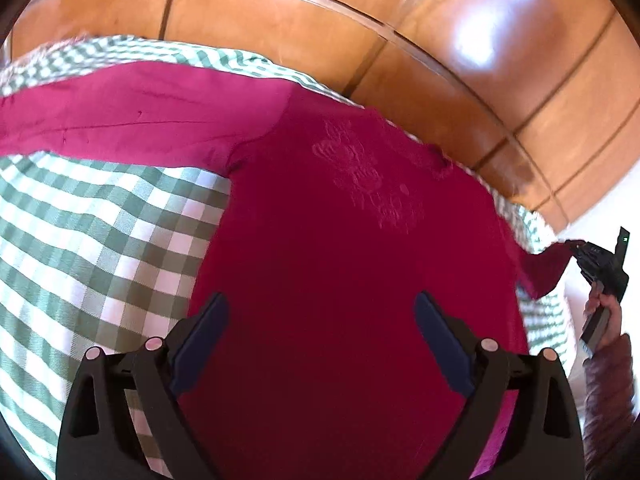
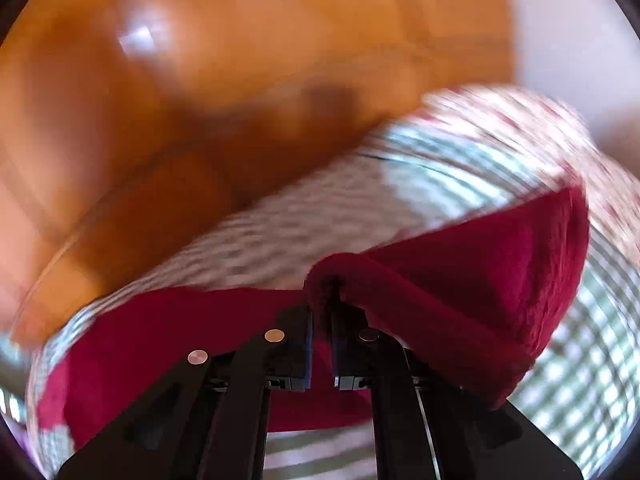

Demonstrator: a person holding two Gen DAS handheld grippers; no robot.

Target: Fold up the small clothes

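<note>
A magenta long-sleeved shirt [image 1: 340, 240] lies flat on a green-and-white checked cloth [image 1: 92, 232], one sleeve stretched to the left. My left gripper [image 1: 322, 308] is open and hovers over the shirt's body, holding nothing. My right gripper [image 2: 322, 296] is shut on a bunched fold of the shirt [image 2: 460, 280] and lifts it off the cloth. In the left wrist view it shows at the far right edge [image 1: 600, 260], pulling the other sleeve [image 1: 544, 268] outward.
The checked cloth [image 2: 440, 168] covers a table whose far edge curves across both views. Beyond it is an orange tiled floor [image 1: 280, 16]. A person's hand [image 1: 604, 312] holds the right gripper. The right wrist view is motion-blurred.
</note>
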